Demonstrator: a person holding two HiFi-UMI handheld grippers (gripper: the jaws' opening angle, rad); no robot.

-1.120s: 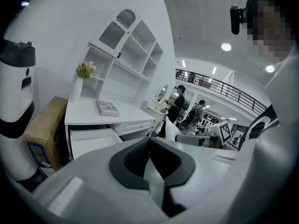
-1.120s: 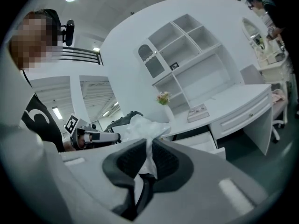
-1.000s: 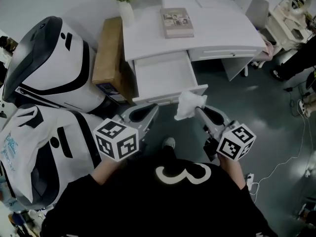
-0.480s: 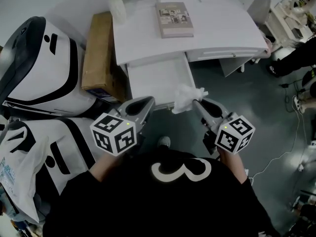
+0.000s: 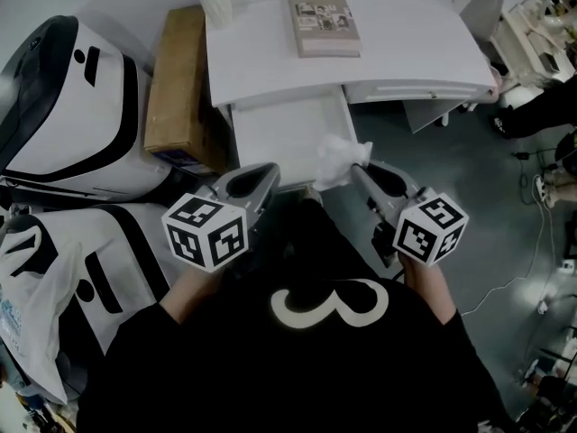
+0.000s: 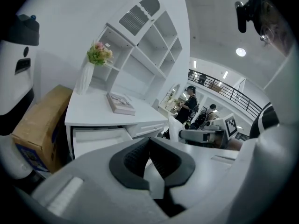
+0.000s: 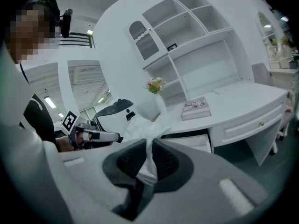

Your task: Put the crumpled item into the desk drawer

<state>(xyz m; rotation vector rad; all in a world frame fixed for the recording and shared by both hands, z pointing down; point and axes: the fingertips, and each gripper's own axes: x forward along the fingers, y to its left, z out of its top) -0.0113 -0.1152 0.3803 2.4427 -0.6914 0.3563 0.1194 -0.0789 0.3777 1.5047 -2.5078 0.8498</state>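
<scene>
My right gripper is shut on a crumpled white item, which sticks out past its tips at the front right corner of the open desk drawer. In the right gripper view the crumpled item bulges above the right gripper, with the drawer beyond. My left gripper hovers at the drawer's front edge, shut and holding nothing. The left gripper view shows its jaws closed together, the drawer ahead and the crumpled item to the right.
On the white desk lie a book and a vase. A cardboard box leans beside the drawer. Large white-and-black shells and a plastic bag crowd the left. A cable trails at right.
Both grippers have come forward and a little down toward the desk. The crumpled item, earlier just short of the drawer front, now sits at its front right corner.
</scene>
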